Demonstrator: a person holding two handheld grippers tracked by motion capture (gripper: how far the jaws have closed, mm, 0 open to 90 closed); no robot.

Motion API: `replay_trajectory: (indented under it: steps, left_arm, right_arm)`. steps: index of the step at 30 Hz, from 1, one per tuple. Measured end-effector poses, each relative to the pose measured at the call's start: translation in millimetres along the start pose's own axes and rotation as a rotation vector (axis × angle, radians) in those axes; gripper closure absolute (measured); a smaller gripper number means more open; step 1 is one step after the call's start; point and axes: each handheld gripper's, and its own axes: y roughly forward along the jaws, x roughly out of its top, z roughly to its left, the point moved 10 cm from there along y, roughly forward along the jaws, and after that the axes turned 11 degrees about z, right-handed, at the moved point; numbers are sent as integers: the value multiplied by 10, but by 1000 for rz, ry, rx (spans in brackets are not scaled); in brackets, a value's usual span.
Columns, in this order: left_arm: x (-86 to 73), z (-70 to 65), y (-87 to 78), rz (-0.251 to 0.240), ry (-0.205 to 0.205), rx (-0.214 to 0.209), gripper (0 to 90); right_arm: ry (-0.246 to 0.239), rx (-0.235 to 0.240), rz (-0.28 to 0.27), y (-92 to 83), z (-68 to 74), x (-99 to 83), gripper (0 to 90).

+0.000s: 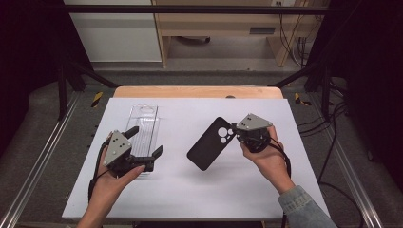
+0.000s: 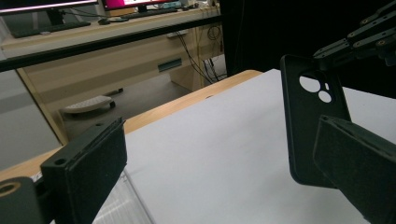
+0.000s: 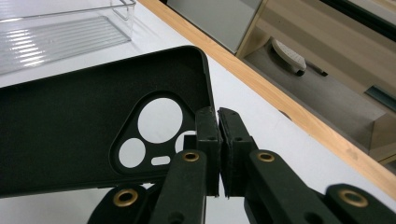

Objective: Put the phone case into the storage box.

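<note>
The phone case [image 1: 209,143] hangs above the table [image 1: 237,185], a little to the three o'clock side of its middle, pinched at its camera-cutout corner by my right tool [image 1: 236,128]. I see in the right gripper view that the jaws have come together on the thin wall of the case [image 3: 70,135] beside the cutouts, so that tool is clamped on the case. I judge an edge grip suits it: the shell is thin and flat, and the rim is what the pads can catch. Its far end slopes down toward seven o'clock, hollow side toward my right camera.

My left tool [image 1: 148,142] stands wide open with nothing between its jaws, hovering at the near end of the clear plastic tray [image 1: 142,124], which lies on the table at about nine o'clock. In the left gripper view the case [image 2: 308,126] shows near the right-hand jaw, perhaps for a second grip. Farther off, beyond twelve o'clock, stands a wooden desk [image 1: 228,23]. I can read no brand, label or writing anywhere.
</note>
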Motion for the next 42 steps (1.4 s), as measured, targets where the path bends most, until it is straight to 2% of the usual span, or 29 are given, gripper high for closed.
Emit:
replay_trajectory:
  steps: [13,17,24,32,42]
  left_arm:
    - [149,-226,253,23,50,-46,25]
    - [193,-287,334,27,66,-59,25]
    - [214,-359,460,57,55,-90,26]
    - [221,-422,573,73,52,-116,29]
    - [197,-516,678,95,58,-139,36]
  right_arm:
    - [-70,-26,10,-80,49,70,879]
    - [-98,-47,7,-91,73,101,879]
    - [-114,-44,-2,-89,131,113,879]
    - [-103,-42,-21,-104,136,139,880]
    - [-132,-48,-39,-135,234,187,880]
